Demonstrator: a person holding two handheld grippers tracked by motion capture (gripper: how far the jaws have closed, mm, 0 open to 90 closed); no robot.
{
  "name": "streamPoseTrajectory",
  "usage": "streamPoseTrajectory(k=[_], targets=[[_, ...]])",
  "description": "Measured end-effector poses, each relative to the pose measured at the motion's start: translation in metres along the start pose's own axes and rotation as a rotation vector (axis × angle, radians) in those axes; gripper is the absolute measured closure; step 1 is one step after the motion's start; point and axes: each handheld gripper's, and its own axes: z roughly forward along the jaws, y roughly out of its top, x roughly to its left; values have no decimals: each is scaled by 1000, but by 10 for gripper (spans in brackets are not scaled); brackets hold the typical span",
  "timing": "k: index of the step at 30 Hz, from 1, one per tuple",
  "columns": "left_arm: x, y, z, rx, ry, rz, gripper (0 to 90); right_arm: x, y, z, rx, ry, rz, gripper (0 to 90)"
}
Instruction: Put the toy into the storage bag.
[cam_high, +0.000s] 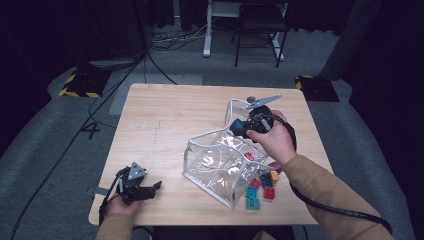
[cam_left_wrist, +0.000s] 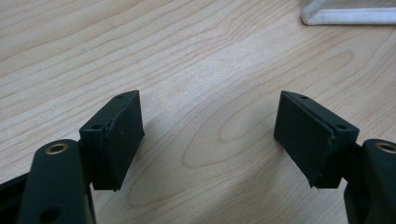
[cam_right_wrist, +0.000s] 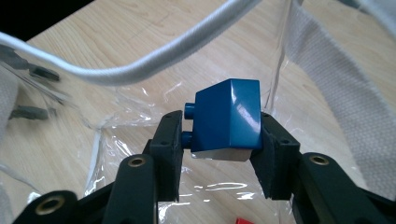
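while right tool (cam_right_wrist: 219, 140) grips blue brick (cam_right_wrist: 229, 119)

Dark studio lab, black curtains (cam_high: 45, 30), floor cables (cam_high: 170, 37), hazard-taped stands (cam_high: 80, 85)

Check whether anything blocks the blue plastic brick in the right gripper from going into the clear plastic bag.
Nothing visible blocks it. The right gripper holds the blue plastic brick over the mouth of the clear plastic bag. Its white cord handle arcs above and beyond the brick, not across the way down.
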Motion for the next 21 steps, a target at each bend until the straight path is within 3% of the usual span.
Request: streamPoseTrajectory(k=[7, 17, 21], targets=[[0, 0, 0, -1, 3, 3, 243, 2, -3, 13, 74, 7, 0, 571], [0, 0, 0, 0, 1, 1, 243, 5, -8, 24, 122, 23, -7, 569], [0, 0, 0, 0, 0, 0, 243, 4, -9, 25, 125, 34, 0, 433]])
